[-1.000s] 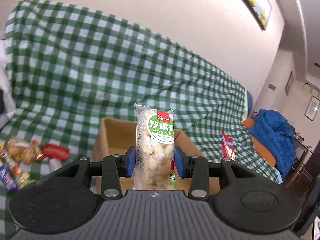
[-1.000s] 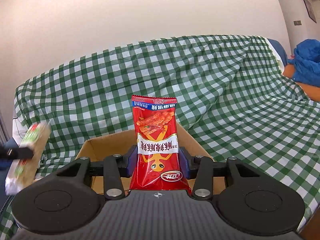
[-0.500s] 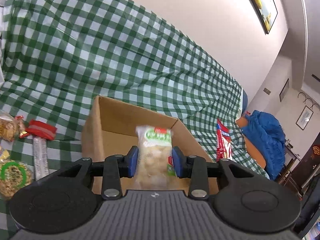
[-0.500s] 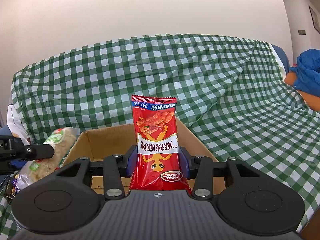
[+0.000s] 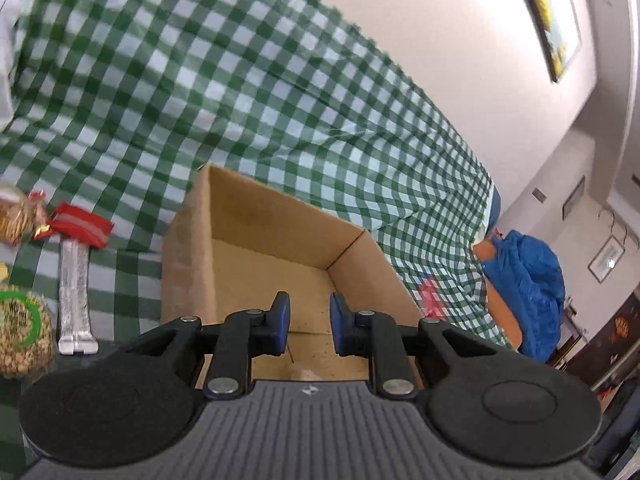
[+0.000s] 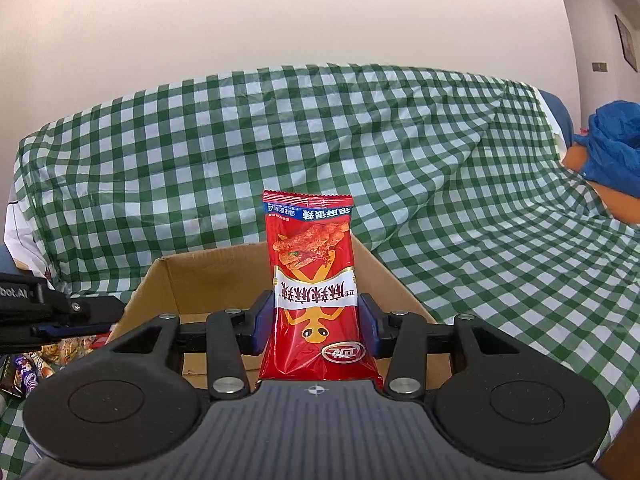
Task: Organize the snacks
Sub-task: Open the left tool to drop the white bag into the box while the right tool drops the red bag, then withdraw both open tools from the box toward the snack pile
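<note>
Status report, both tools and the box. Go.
Left tool empty, jaws just narrowed, over the cardboard box. Right tool gripping red snack packet above box. Nothing in the way.

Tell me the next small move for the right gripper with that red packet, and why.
Probably ease the right gripper forward and down over the cardboard box, then open. The red snack packet stands upright between its pads, the box lies open just ahead, and the left gripper holds nothing.
</note>
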Tool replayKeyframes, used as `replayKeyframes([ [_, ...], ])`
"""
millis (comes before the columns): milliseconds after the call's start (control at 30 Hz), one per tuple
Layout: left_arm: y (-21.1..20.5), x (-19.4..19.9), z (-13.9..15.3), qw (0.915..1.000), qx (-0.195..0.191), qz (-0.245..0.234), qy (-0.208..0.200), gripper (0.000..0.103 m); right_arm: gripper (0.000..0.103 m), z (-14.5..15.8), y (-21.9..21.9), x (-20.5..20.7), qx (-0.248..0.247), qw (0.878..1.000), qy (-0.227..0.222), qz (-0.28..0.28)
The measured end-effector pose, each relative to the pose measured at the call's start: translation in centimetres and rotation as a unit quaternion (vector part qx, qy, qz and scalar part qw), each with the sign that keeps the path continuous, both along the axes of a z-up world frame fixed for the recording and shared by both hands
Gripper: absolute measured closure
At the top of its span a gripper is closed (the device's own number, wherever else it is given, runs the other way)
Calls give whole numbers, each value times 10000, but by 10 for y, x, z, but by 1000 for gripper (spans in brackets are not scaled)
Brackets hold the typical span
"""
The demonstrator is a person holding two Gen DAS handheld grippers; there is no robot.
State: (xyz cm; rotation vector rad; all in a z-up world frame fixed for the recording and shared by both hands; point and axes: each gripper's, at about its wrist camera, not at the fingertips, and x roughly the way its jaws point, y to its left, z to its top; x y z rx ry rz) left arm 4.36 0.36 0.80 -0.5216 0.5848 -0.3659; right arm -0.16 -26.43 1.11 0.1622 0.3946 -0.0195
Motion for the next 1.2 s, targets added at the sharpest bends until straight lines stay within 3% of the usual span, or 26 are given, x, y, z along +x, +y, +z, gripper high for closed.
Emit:
replayKeyframes([
  [167, 2, 1, -2, 9999, -37, -28, 123, 81, 41, -1, 1, 0, -54, 10000, 23, -5],
  [567, 8, -17, 9, 9998, 169, -41, -17, 81, 39, 0, 7, -4, -47, 10000, 18, -48],
  [767, 46, -15, 27, 9988, -70, -199, 446, 81, 39, 2, 18, -8, -86, 9999, 18, -52],
  [933, 91, -21, 47, 9981, 468, -303, 274, 81, 39, 5, 28, -15, -113, 9999, 0, 28],
  [1067, 131, -40, 22, 9993, 298, -24, 222, 81, 39, 11, 35, -19, -115, 9998, -57, 123],
  [1133, 142, -38, 7, 9958, 332, 183, 837, 81, 39, 15, 39, -22, -78, 9998, -86, 160],
  [1200, 147, -40, 8, 9961, 324, 223, 796, 81, 39, 19, 43, -24, -42, 9997, -117, 199],
])
